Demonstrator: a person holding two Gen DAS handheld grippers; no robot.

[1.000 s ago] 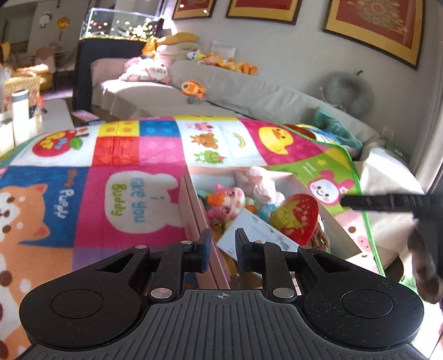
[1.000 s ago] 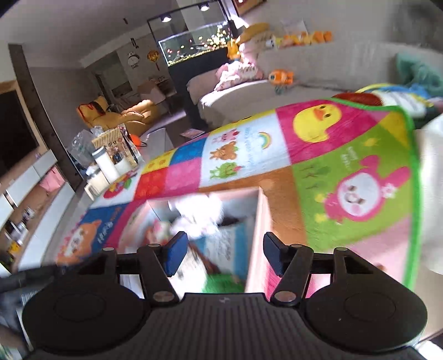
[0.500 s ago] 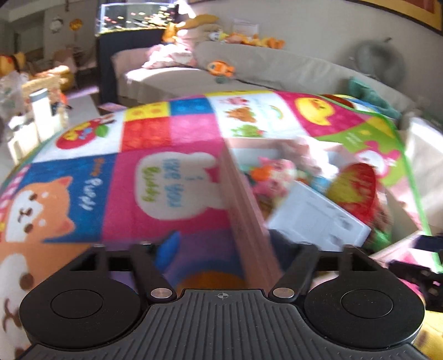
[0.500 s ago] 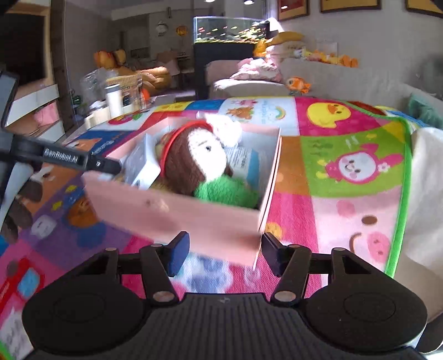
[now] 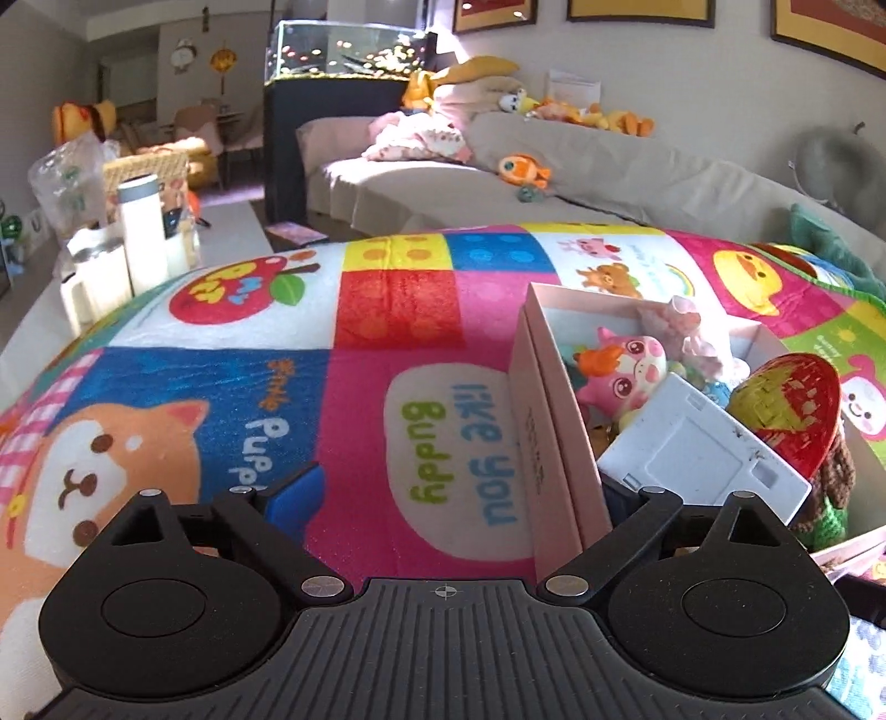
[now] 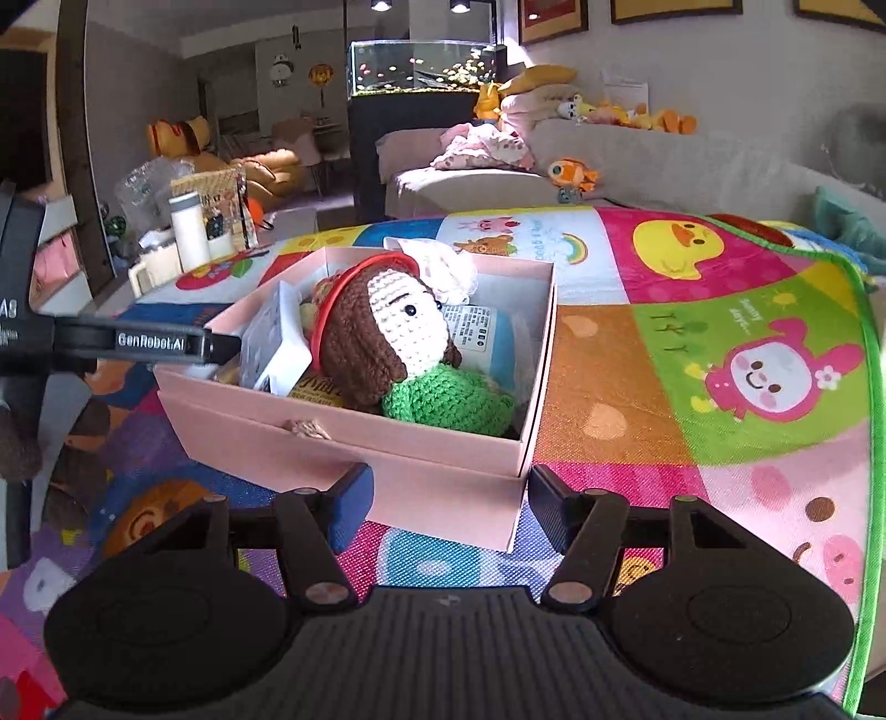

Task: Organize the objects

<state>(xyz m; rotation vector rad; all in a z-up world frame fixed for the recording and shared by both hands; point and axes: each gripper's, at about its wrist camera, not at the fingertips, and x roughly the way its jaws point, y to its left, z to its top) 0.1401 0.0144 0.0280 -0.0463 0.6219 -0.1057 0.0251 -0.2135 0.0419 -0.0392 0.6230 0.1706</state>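
A pink cardboard box [image 6: 421, 443] full of toys sits on a colourful play mat [image 6: 720, 387]. A crocheted doll [image 6: 398, 343] with brown hair and green top lies in it beside a white plastic piece [image 6: 277, 338]. In the left wrist view the box [image 5: 545, 421] holds a pink plush [image 5: 626, 371], the white piece [image 5: 698, 448] and a red-yellow hat [image 5: 792, 404]. My left gripper [image 5: 448, 493] is open, straddling the box's left wall. My right gripper [image 6: 448, 493] is open at the box's near right corner. The left gripper's finger [image 6: 149, 343] shows over the box's left rim.
A grey sofa [image 5: 609, 183] with several plush toys runs behind the mat. A fish tank [image 5: 343, 50] stands at the back. A white bottle [image 5: 144, 232] and clutter stand on a low table at the left. The mat [image 5: 221, 387] lies left of the box.
My left gripper went from nearly shut to wide open and now straddles the box's left wall. My right gripper swung round to the box's near corner and stays open.
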